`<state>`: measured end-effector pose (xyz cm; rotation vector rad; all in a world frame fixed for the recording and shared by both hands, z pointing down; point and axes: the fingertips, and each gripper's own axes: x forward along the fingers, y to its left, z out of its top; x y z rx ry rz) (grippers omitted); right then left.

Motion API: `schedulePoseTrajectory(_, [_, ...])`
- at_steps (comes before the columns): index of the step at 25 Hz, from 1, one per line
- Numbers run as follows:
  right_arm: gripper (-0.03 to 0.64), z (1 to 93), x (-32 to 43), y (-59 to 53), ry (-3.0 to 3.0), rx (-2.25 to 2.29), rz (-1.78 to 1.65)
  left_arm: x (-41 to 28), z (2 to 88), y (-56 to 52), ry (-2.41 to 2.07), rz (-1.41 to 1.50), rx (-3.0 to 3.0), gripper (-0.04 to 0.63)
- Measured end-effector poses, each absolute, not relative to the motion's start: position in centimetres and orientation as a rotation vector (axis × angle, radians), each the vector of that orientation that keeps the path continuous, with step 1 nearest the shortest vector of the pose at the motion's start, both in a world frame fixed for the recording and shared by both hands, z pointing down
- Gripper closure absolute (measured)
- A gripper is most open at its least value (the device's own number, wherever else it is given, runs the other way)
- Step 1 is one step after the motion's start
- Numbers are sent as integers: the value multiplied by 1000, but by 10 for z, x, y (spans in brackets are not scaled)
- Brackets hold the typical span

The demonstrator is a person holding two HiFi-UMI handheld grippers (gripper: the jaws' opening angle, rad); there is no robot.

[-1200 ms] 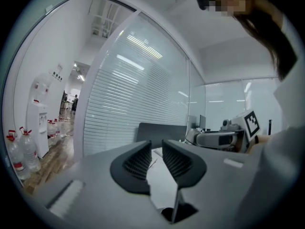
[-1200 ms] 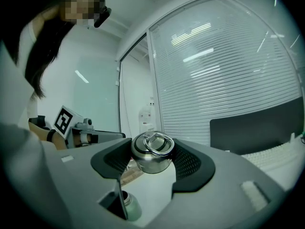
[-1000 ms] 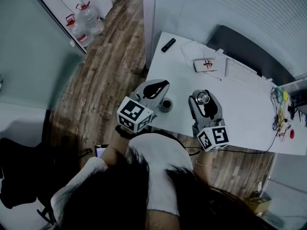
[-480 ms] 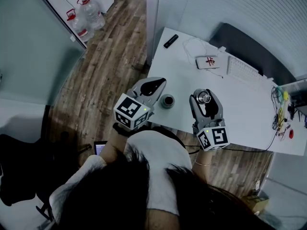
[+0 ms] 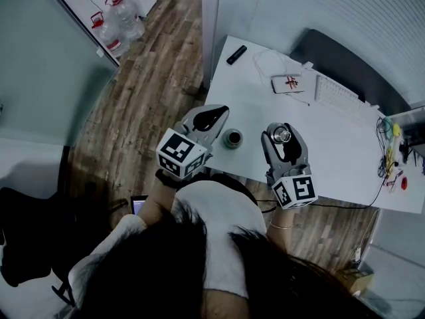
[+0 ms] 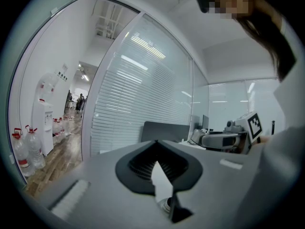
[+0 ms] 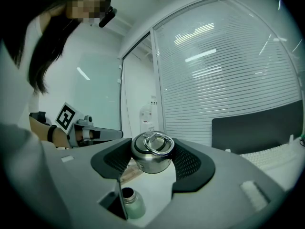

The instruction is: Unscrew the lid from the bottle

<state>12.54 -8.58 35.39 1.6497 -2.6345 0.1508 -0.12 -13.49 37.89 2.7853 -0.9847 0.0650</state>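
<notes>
lid [image 7: 151, 152] | off the bottle [image 5: 232, 139], clamped by its sides in our right gripper [image 5: 283, 135] | we judge it light, rigid, slick steel; top ring is a spare hold | bottle open, upright on counter [image 5: 332, 145] | left gripper [image 5: 214, 116] closed, empty

A white desk [image 5: 332, 151] lies under your right gripper [image 5: 283, 135]; blinds [image 7: 228, 70] hang beyond it. Left of your left gripper [image 5: 211, 117], wood floor [image 5: 146, 78] runs to water jugs [image 5: 130, 20].
</notes>
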Motion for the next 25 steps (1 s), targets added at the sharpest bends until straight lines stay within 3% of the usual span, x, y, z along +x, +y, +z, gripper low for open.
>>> schedulePoseTrajectory(25, [353, 362, 124, -95, -2658, 1644, 231, 0, 378, -136, -1000, 89, 2797, 537])
